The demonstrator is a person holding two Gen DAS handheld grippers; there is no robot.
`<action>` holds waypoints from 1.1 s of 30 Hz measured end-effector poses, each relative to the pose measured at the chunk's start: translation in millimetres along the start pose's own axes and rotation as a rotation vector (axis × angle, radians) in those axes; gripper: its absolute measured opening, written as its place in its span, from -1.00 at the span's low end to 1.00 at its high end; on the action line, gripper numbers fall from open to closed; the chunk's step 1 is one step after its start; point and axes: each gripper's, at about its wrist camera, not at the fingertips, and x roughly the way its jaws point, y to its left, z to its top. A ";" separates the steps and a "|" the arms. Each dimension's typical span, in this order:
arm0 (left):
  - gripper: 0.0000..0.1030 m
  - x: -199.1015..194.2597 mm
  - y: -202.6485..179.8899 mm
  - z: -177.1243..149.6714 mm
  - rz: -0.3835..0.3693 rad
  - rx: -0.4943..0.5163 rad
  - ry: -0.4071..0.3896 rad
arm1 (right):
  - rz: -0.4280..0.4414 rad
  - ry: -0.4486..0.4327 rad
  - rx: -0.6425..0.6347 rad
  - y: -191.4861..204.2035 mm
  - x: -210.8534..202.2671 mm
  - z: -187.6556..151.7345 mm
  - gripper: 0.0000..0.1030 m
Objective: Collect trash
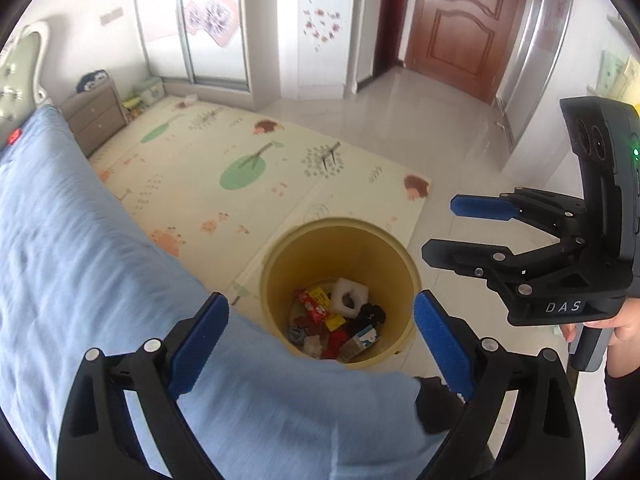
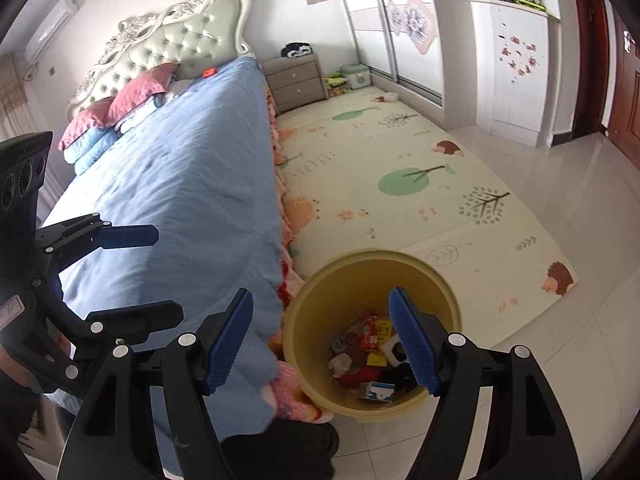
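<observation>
Bed (image 2: 180,152) with blue cover fills the left of both views; play mat (image 2: 400,168) on the floor across the upper middle. Yellow bin (image 1: 340,248) stands upright at lower centre, mouth up, round so no real long axis, just beside the bed's corner. Trash (image 1: 336,320) lies jumbled on its bottom: white foam piece, red and yellow wrappers, small carton.

Left gripper (image 1: 320,344) released, nothing between the pads, hanging over bed edge and bin. Right gripper (image 2: 320,340) also spread wide and empty, above the bin mouth.

Risk, as I judge it: both grippers crowd the same spot, so they could knock each other or clip the rim and tip the bin, spilling trash.
</observation>
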 end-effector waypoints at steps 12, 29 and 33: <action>0.82 -86.1 83.0 -79.8 0.223 -0.180 -0.134 | 0.173 -0.046 -0.159 133.4 19.2 8.4 0.35; 0.92 -217.8 193.1 -209.1 0.700 -0.497 -0.358 | 0.235 -0.224 -0.377 334.8 44.4 -0.4 0.39; 0.92 -233.2 206.1 -226.2 0.700 -0.534 -0.396 | 0.243 -0.277 -0.391 356.7 44.5 1.9 0.56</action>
